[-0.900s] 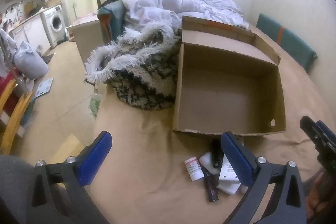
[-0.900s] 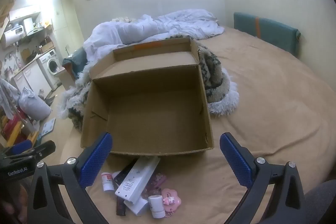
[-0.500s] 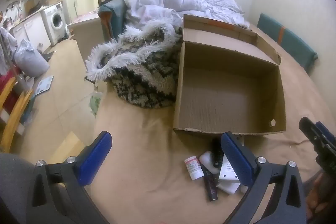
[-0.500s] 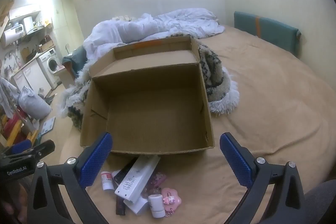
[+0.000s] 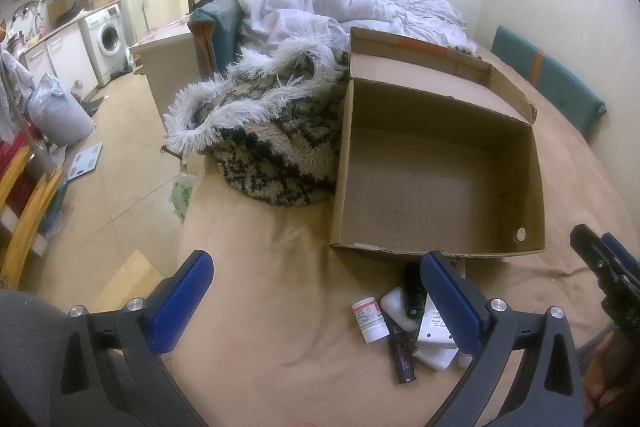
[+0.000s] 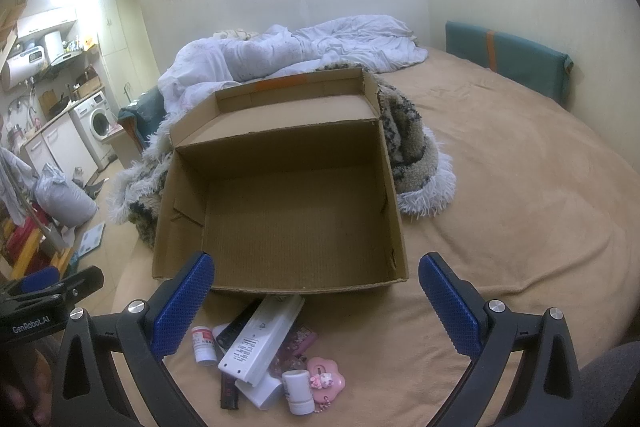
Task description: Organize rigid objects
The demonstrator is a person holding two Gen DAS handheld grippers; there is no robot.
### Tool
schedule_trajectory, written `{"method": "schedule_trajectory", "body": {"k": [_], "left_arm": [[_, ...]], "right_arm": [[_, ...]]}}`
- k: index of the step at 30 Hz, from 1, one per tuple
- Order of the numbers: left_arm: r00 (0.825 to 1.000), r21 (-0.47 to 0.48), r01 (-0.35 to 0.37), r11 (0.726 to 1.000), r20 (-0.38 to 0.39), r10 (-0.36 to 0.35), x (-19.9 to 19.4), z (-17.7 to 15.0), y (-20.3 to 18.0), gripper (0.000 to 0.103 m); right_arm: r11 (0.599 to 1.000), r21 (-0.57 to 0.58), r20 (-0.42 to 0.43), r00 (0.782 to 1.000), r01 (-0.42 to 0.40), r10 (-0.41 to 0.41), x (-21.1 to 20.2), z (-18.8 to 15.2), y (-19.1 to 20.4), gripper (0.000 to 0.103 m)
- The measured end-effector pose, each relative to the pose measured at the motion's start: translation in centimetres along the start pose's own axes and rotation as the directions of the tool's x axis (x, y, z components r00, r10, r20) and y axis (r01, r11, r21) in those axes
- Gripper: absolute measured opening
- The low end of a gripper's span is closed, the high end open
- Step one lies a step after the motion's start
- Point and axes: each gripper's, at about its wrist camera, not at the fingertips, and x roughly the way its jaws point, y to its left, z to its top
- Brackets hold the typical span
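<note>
Just before the empty cardboard box point(image 6: 280, 215), small clutter: white remote point(image 6: 262, 339), pill bottle point(image 6: 203, 344), pink case point(image 6: 326, 381), left gripper point(image 5: 316, 301) and right gripper point(image 6: 316, 301) above, jaws wide apart, holding nothing.

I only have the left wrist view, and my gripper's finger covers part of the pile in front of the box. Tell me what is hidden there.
Observer: The right wrist view shows a pink flower-shaped case at the pile's near right corner, right beside a small white bottle.
Operator: Now check the right gripper. I only see its tip.
Observer: The right gripper is open, with nothing between its fingers, and it faces the open cardboard box.
</note>
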Motion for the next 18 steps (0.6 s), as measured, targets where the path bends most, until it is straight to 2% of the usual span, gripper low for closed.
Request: {"method": "schedule_trajectory", "body": {"k": [18], "left_arm": [[1.000, 0.000, 0.000, 1.000, -0.003, 0.000, 0.27, -0.48, 0.23, 0.103]], "right_arm": [[1.000, -0.002, -0.002, 1.000, 0.000, 0.000, 0.07, -0.11, 0.09, 0.103]]}}
